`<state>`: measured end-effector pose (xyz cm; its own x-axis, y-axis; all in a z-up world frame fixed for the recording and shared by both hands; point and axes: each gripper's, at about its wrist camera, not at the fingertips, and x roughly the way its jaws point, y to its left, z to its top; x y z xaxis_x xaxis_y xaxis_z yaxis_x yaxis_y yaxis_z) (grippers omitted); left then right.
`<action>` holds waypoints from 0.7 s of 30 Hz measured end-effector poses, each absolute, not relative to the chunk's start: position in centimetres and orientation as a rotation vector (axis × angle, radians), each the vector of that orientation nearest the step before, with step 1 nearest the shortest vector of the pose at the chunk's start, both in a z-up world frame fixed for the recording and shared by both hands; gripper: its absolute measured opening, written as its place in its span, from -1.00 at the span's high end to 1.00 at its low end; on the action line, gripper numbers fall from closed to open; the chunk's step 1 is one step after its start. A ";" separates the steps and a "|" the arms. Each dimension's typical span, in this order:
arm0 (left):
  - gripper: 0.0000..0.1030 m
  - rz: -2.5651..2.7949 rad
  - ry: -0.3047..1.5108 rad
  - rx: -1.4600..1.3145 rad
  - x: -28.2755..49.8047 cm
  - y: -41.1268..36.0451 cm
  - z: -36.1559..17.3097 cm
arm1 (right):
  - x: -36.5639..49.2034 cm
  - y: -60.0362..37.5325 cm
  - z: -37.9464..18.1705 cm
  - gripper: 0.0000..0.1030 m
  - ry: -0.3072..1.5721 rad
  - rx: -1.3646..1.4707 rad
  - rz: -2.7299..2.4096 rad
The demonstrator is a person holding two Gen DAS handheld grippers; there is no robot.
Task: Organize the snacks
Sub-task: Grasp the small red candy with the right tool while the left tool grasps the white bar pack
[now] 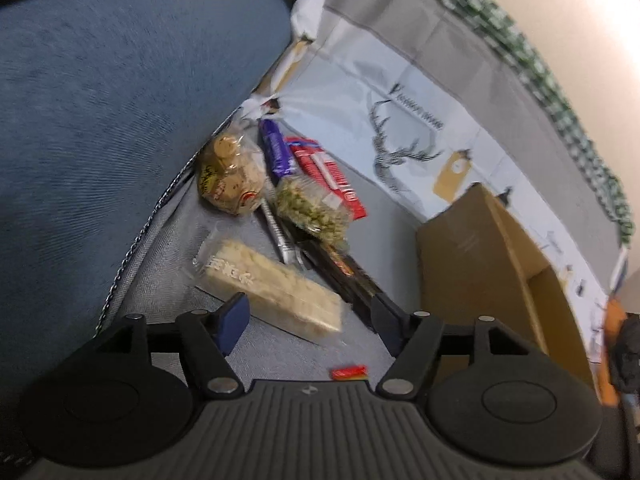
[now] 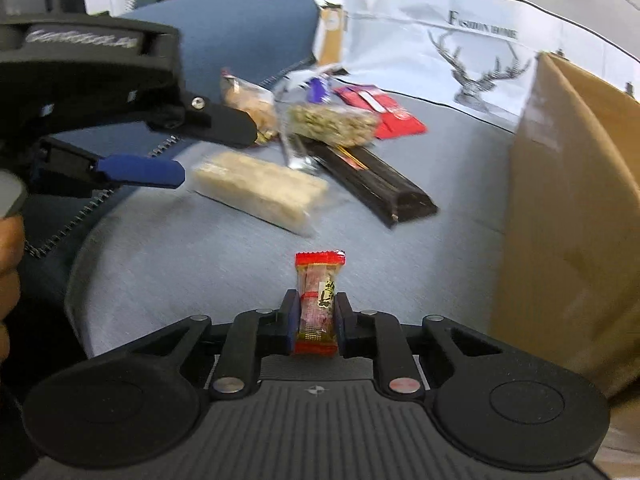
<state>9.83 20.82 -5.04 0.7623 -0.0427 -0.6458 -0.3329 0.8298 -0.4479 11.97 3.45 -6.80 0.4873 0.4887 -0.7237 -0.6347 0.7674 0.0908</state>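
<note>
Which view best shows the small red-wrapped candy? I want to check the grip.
The right wrist view: the red-wrapped candy stands upright, clamped between the right gripper jaws, label visible. The left wrist view shows only a small red sliver of it, partly hidden.

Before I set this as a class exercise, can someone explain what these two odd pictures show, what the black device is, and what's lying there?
No robot here: a person holds a two-finger gripper in each hand, each with a fisheye camera looking along its fingers. The left wrist view shows the left gripper open above a pale rice-cracker bar. The right wrist view shows the right gripper shut on a small red-ended candy. On the grey cushion lie a bag of green snacks, a long black pack and a red packet, beside a cardboard box.
</note>
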 end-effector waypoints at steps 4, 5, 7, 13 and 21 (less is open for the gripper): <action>-0.50 0.313 0.811 -0.535 12.7 19.8 -6.3 | 12.3 3.2 -6.9 0.62 0.827 -0.210 0.656; -0.52 0.338 0.831 -0.543 13.2 19.8 -6.7 | 12.4 3.2 -6.9 0.62 0.829 -0.212 0.645; -0.61 0.375 0.843 -0.556 14.3 19.6 -7.3 | 12.6 3.4 -6.9 0.62 0.835 -0.214 0.634; -0.68 0.457 0.874 -0.438 17.4 18.3 -7.6 | 12.9 3.6 -6.9 0.61 0.840 -0.216 0.631; 0.16 0.398 0.911 -0.278 16.5 18.2 -7.0 | 12.8 3.7 -6.9 0.61 0.833 -0.218 0.638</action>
